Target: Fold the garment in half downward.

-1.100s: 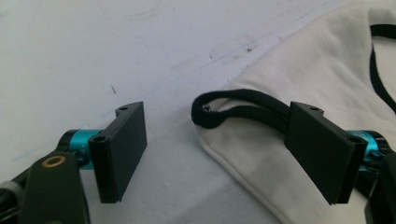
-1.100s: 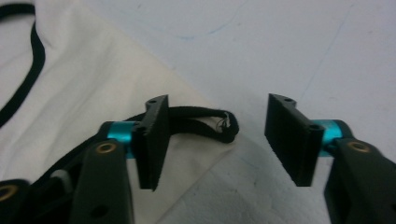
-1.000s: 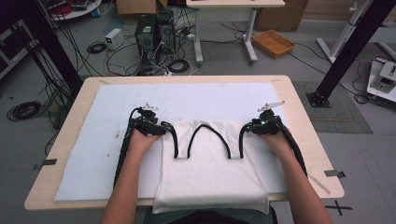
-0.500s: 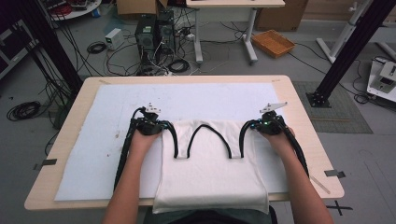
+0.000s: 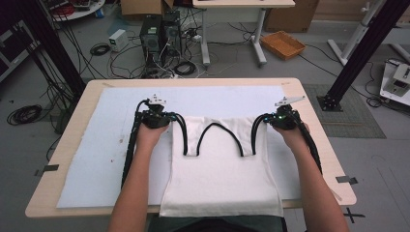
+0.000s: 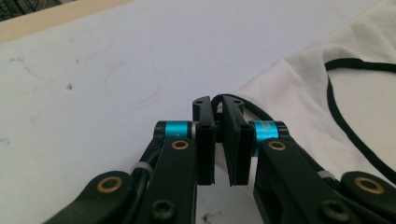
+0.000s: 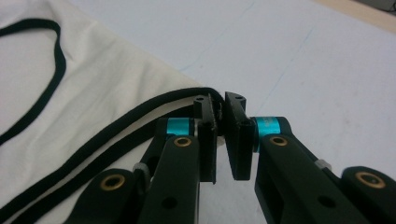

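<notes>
A white tank top (image 5: 222, 179) with black trim lies on a white mat (image 5: 106, 154), its hem hanging over the table's near edge. My left gripper (image 5: 162, 117) is shut on the top's left shoulder strap (image 5: 180, 130). In the left gripper view the gripper (image 6: 218, 105) pinches black trim (image 6: 254, 113) and white cloth (image 6: 299, 88) between its jaws. My right gripper (image 5: 276, 118) is shut on the right shoulder strap (image 5: 255, 133). In the right gripper view that gripper (image 7: 219, 102) clamps the black strap (image 7: 140, 116) at the cloth's (image 7: 93, 88) corner. Both shoulders are raised a little off the mat.
The mat covers most of the wooden table (image 5: 72, 140). On the floor beyond the far edge stand computer towers (image 5: 159, 34) among cables, another desk's legs (image 5: 258, 36) and an orange tray (image 5: 283, 44). Black frame posts (image 5: 367, 48) rise at both sides.
Both hands have moved away from the person and slightly up. The shoulder straps went with them, so the top is drawn out longer across the mat.
</notes>
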Available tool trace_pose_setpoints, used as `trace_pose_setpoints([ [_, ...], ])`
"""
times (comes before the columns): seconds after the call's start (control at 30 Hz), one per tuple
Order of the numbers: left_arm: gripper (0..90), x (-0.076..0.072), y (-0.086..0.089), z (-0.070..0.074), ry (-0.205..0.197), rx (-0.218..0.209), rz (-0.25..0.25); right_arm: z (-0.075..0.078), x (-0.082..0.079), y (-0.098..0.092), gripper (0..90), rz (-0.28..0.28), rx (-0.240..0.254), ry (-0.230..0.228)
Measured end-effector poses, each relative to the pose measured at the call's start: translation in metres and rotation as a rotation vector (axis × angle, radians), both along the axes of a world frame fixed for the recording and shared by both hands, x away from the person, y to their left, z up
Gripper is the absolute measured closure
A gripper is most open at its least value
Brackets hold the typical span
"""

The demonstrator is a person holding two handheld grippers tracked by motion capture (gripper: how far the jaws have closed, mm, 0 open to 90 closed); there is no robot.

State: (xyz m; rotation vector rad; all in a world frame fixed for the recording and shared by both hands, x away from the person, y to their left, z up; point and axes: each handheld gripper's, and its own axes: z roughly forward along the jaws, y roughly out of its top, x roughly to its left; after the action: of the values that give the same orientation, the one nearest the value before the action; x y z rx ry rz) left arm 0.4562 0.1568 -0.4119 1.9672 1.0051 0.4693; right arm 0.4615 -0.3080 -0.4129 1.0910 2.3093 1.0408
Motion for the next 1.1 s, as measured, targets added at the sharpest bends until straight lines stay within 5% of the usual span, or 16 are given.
trace_pose_setpoints([
  [0.27, 83.7, 0.018, -0.009, 0.000, 0.019, -0.002, 0.003, 0.013, 0.017, -0.009, 84.8, -0.030, 0.010, -0.016],
  [0.37, 83.7, 0.023, -0.014, -0.004, -0.003, -0.022, 0.007, 0.014, 0.025, -0.012, 84.8, -0.046, 0.005, -0.009],
  [0.53, 83.7, 0.035, -0.013, -0.003, 0.022, -0.021, 0.014, 0.014, 0.039, -0.013, 84.8, -0.035, 0.005, 0.017],
  [0.67, 83.7, 0.038, -0.010, 0.004, -0.005, -0.042, 0.019, 0.017, 0.046, -0.010, 85.0, -0.036, -0.015, 0.027],
  [0.83, 83.6, 0.034, -0.004, 0.007, 0.014, -0.067, 0.000, 0.024, 0.041, -0.013, 85.2, -0.025, 0.021, 0.013],
  [1.1, 83.6, 0.018, -0.003, 0.024, -0.021, -0.087, -0.049, 0.033, 0.015, -0.018, 85.2, 0.012, 0.056, -0.029],
])
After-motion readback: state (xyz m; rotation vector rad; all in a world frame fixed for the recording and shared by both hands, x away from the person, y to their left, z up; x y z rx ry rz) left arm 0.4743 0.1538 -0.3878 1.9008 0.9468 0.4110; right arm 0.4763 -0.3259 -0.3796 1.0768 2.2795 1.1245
